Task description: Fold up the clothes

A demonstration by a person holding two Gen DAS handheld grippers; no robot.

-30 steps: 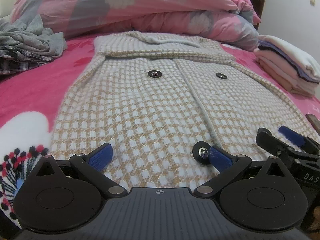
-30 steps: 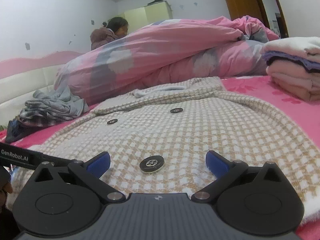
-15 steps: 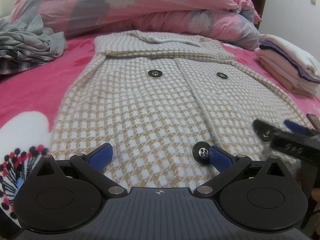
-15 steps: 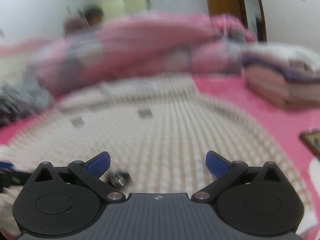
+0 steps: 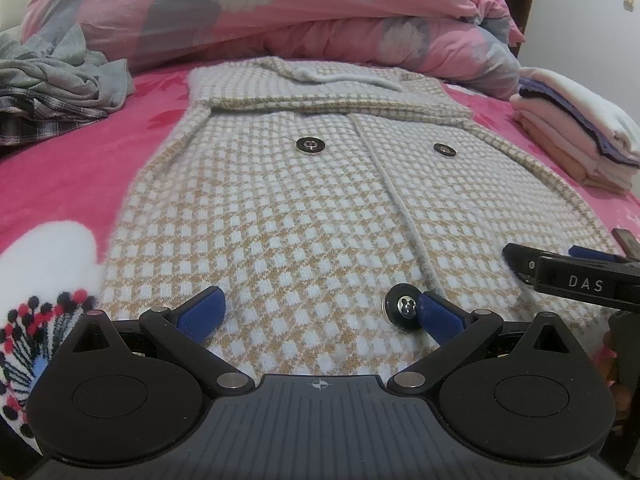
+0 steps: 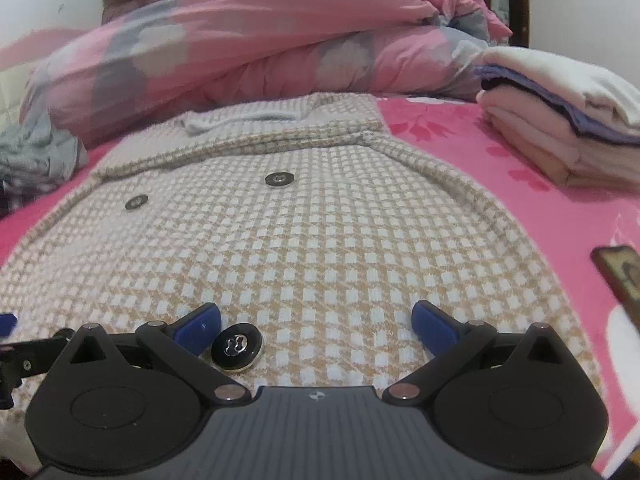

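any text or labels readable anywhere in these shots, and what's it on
"DAS": white letters on the black body of the right gripper, seen in the left wrist view; it may be cut off at the frame edge.
Dark brown-framed flat object on the pink bedsheet: markings too blurred to read.
Nothing else legible.

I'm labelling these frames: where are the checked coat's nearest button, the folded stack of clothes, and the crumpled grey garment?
nearest button (image 6: 236, 347): right wrist view, its centre.
folded stack of clothes (image 6: 560, 108): right wrist view, front edge.
crumpled grey garment (image 5: 68, 76): left wrist view, middle folds.
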